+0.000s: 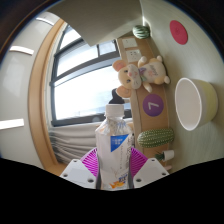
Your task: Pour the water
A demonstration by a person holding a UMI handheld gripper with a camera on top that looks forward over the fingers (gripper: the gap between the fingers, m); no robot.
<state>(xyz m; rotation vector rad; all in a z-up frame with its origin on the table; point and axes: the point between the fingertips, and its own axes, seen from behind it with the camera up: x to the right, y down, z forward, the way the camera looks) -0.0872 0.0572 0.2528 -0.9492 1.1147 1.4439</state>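
Gripper (pixel 115 165) is rolled hard over, approx a quarter turn: the window (pixel 85 80) w/ its wooden frame, the wall and the table (pixel 185 75) all run sideways across the view, so the tongs are tipped well off level. No hand or sleeve in shot, only the two fingers w/ their magenta pads (pixel 92 163) reaching forward.

Water bottle (pixel 113 140): clear plastic, small, w/ a light cap at the far end and a pale label w/ blue print round the body. A bit of orange shows low on it, near the finger bases; prob part of the label, but too small to be sure. Water level inside can't be read.

Bottle sits right between the fingers, body lengthwise along them, cap end sticking out beyond the tips. Both pads press on its sides w/ no gap visible either side, so the tongs are clamped on the bottle and carry it off any support.

Beyond the tips, to the right: a white cup (pixel 196 103) w/ its mouth facing the camera, on the light table. Between bottle and cup: a purple card (pixel 152 103) marked w/ a white numeral, and a green striped thing (pixel 153 138) just beside the bottle. Further off, a plush rabbit (pixel 123 72) and a plush bear (pixel 153 68) side by side, and a pink round disc (pixel 178 32) on the table.
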